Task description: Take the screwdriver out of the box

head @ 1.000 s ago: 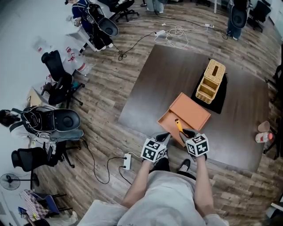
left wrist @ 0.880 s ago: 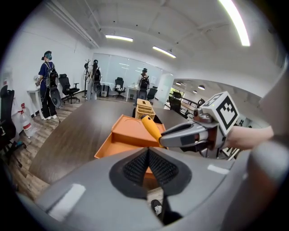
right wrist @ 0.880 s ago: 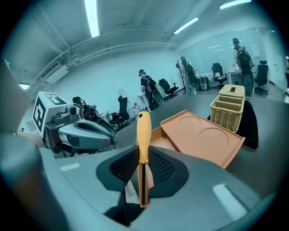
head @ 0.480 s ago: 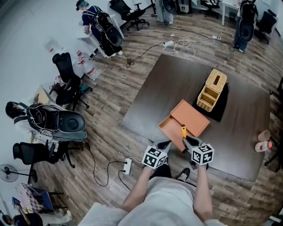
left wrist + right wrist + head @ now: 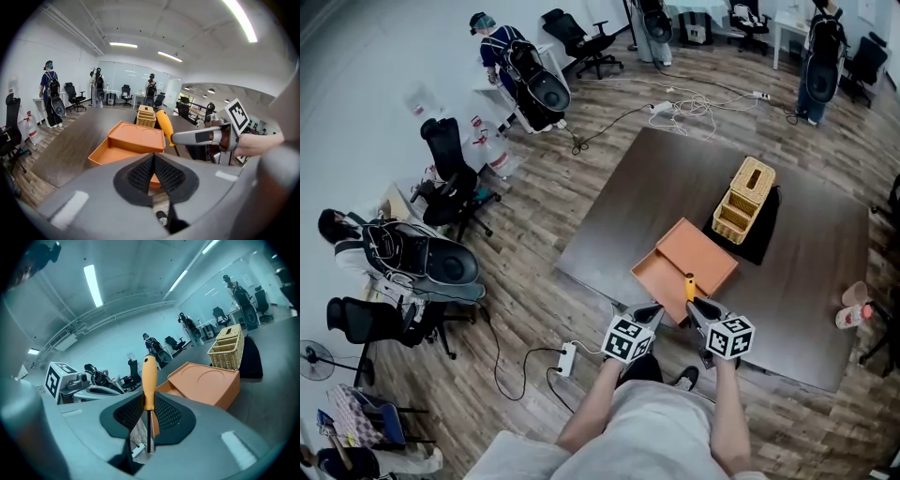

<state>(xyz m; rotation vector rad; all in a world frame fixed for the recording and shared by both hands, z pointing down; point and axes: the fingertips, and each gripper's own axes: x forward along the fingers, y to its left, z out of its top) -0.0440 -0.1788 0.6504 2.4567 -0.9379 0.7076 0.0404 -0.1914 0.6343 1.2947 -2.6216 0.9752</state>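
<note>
The right gripper (image 5: 148, 414) clamps the screwdriver (image 5: 149, 378) upright, probably to clear the box (image 5: 667, 272) at its 11 o'clock; the left gripper (image 5: 153, 171) is closed, empty.

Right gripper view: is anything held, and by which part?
The right gripper holds the screwdriver, jaws clamped at the lower end of its orange handle, where the shaft begins.

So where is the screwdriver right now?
The screwdriver is clamped in the right gripper's jaws, orange handle pointing outward, at the near edge of the orange box, toward the head view's lower right.
</note>
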